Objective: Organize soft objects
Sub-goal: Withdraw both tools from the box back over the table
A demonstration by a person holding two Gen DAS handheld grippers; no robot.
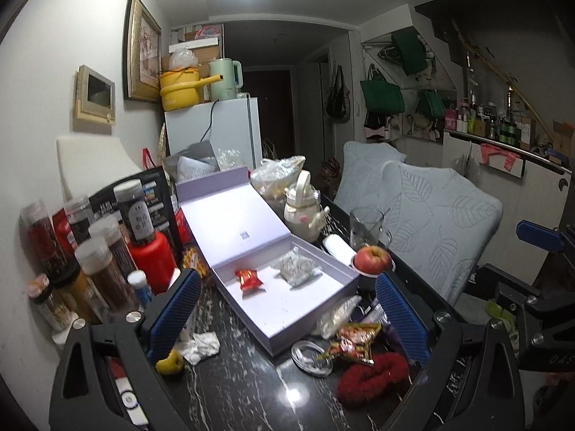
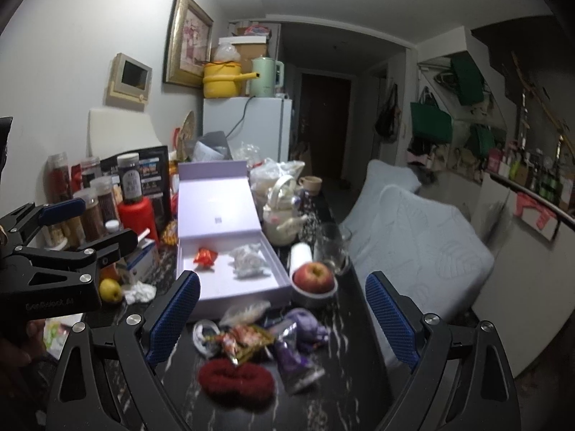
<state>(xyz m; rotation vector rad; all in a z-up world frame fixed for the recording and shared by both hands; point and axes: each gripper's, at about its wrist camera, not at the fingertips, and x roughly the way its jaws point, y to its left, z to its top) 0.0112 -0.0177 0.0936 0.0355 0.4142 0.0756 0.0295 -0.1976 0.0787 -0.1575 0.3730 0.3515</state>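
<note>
On the black marble-patterned table (image 1: 230, 388) lies an open pale lilac cardboard box (image 1: 287, 319) with its lid tilted back. Inside it rest a small red foil-wrapped sweet (image 1: 249, 278) and a clear crinkled plastic packet (image 1: 299, 268), apart from each other.

The left hand-held gripper (image 1: 287, 318) hangs above the near edge of the table with its blue-padded jaws spread wide and nothing between them. The right hand-held gripper (image 2: 284, 319) likewise has its jaws wide apart and grips nothing.

In front of the box, a fluffy dark red ring-shaped scrunchie (image 2: 235, 377) lies at the near edge of the table. Just behind it sit a red and gold snack wrapper (image 2: 246, 341), a coiled white cable (image 2: 204, 336) and a soft purple plush piece (image 2: 309, 325) beside a purple foil packet (image 2: 293, 359).

To the right of the box, a red apple (image 2: 313, 276) sits in a small white bowl (image 2: 314, 296), with a clear glass mug (image 2: 332, 248) behind it. A crumpled white tissue (image 1: 201, 346) and a small yellow fruit (image 1: 169, 362) lie to the left of the box, near a row of clear spice jars (image 1: 104, 273) and a red bottle (image 1: 152, 262).
</note>
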